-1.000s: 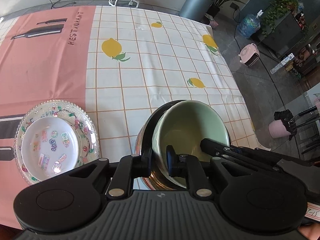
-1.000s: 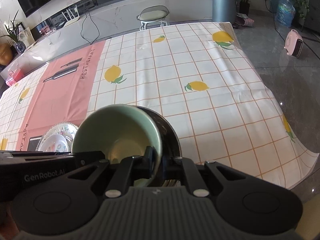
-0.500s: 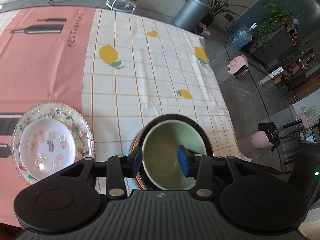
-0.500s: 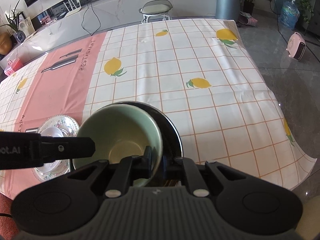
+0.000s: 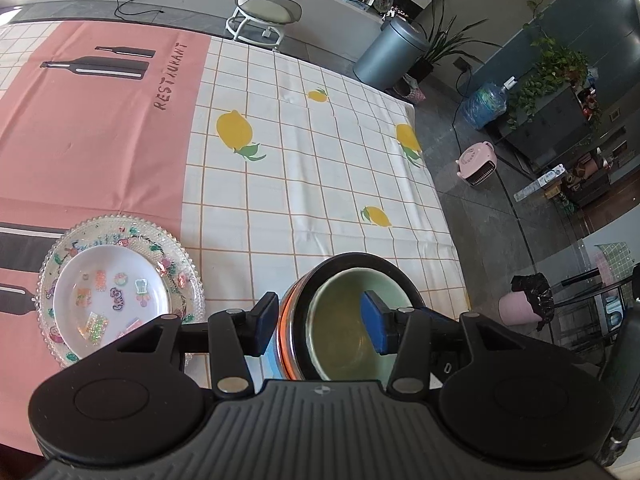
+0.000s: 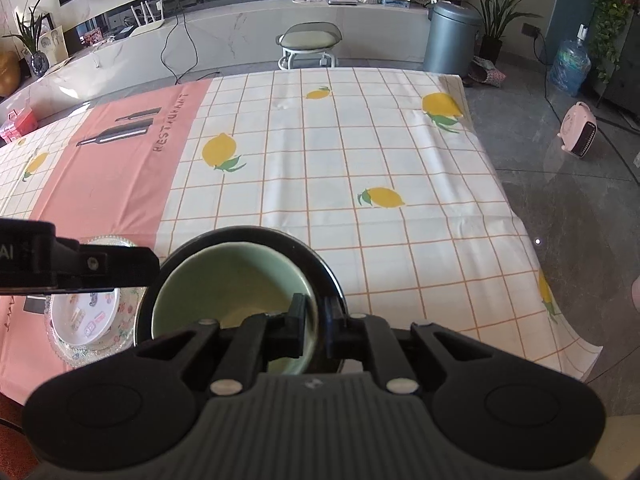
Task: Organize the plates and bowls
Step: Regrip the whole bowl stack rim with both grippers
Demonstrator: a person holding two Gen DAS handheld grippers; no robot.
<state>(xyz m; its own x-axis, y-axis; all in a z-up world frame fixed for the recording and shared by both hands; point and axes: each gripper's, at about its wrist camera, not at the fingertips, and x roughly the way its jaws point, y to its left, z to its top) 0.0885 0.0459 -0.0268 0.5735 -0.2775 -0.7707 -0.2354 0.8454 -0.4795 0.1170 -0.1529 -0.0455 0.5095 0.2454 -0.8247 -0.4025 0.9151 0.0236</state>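
Note:
A pale green bowl sits nested inside a larger dark bowl with orange stripes on its wall, near the table's front edge. My left gripper hovers over them. Its jaws are opening, its blue pads straddle the bowls' left rims, and neither pad presses on anything. In the right wrist view my right gripper is shut on the near rim of the green bowl, just inside the dark bowl. To the left, a small white plate with stickers lies on a beaded glass plate.
A lemon-print checked tablecloth with a pink panel covers the table. The table's right edge drops to a grey floor with a pink heater, a grey bin and a stool beyond.
My left gripper let go of the green bowl's rim, opened wide and drew back. The green bowl went from tilted to resting level in the dark bowl. My right gripper stayed shut on its rim.

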